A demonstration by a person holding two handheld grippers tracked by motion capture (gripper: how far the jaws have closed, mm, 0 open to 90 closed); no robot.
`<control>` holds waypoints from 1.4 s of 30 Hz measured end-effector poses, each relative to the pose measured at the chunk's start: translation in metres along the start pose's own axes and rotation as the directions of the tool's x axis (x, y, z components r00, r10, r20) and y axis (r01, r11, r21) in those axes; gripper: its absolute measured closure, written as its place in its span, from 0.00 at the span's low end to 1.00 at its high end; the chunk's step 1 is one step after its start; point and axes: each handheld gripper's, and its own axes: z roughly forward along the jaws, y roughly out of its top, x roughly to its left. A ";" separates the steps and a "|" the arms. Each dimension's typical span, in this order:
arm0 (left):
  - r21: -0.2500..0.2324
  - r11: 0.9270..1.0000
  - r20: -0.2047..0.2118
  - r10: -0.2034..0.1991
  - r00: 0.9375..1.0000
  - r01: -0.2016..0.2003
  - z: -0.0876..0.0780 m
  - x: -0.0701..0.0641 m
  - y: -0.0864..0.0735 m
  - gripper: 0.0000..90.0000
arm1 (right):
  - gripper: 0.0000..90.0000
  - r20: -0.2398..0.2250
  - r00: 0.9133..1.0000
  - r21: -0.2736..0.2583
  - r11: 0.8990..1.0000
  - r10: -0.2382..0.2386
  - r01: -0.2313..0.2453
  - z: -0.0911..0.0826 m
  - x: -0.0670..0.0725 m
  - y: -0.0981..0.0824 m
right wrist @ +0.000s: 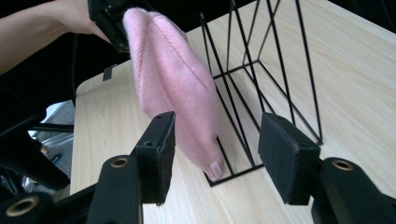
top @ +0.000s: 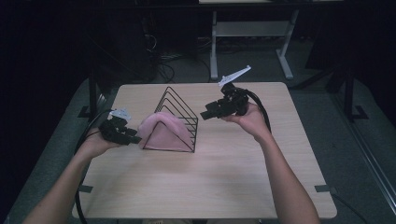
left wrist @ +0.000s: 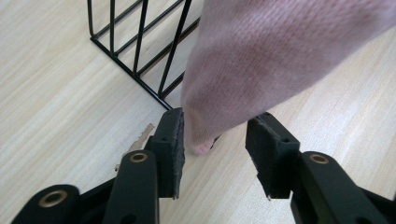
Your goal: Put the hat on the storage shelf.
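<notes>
Pink hat [top: 163, 129] draped over wire rack [top: 180, 105]; left hand-held gripper [top: 133, 139] and right hand-held gripper [top: 205, 115] both open, unloaded. Withdraw without snagging the knit.

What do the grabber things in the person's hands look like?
Each hand holds a black gripper: the left gripper and the right gripper. Each has two chunky black jaws with flat dark pads and small brass-coloured rings at the joints. A grey three-cornered plate sits on top of each, and a thick black cable trails away. The forearms are bare, with no sleeves.
</notes>
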 end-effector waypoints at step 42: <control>-0.029 0.995 -0.008 -0.099 0.995 0.098 -0.010 -0.004 -0.031 0.36 | 0.35 0.130 0.979 -0.006 0.988 0.155 -0.156 -0.043 -0.020 -0.079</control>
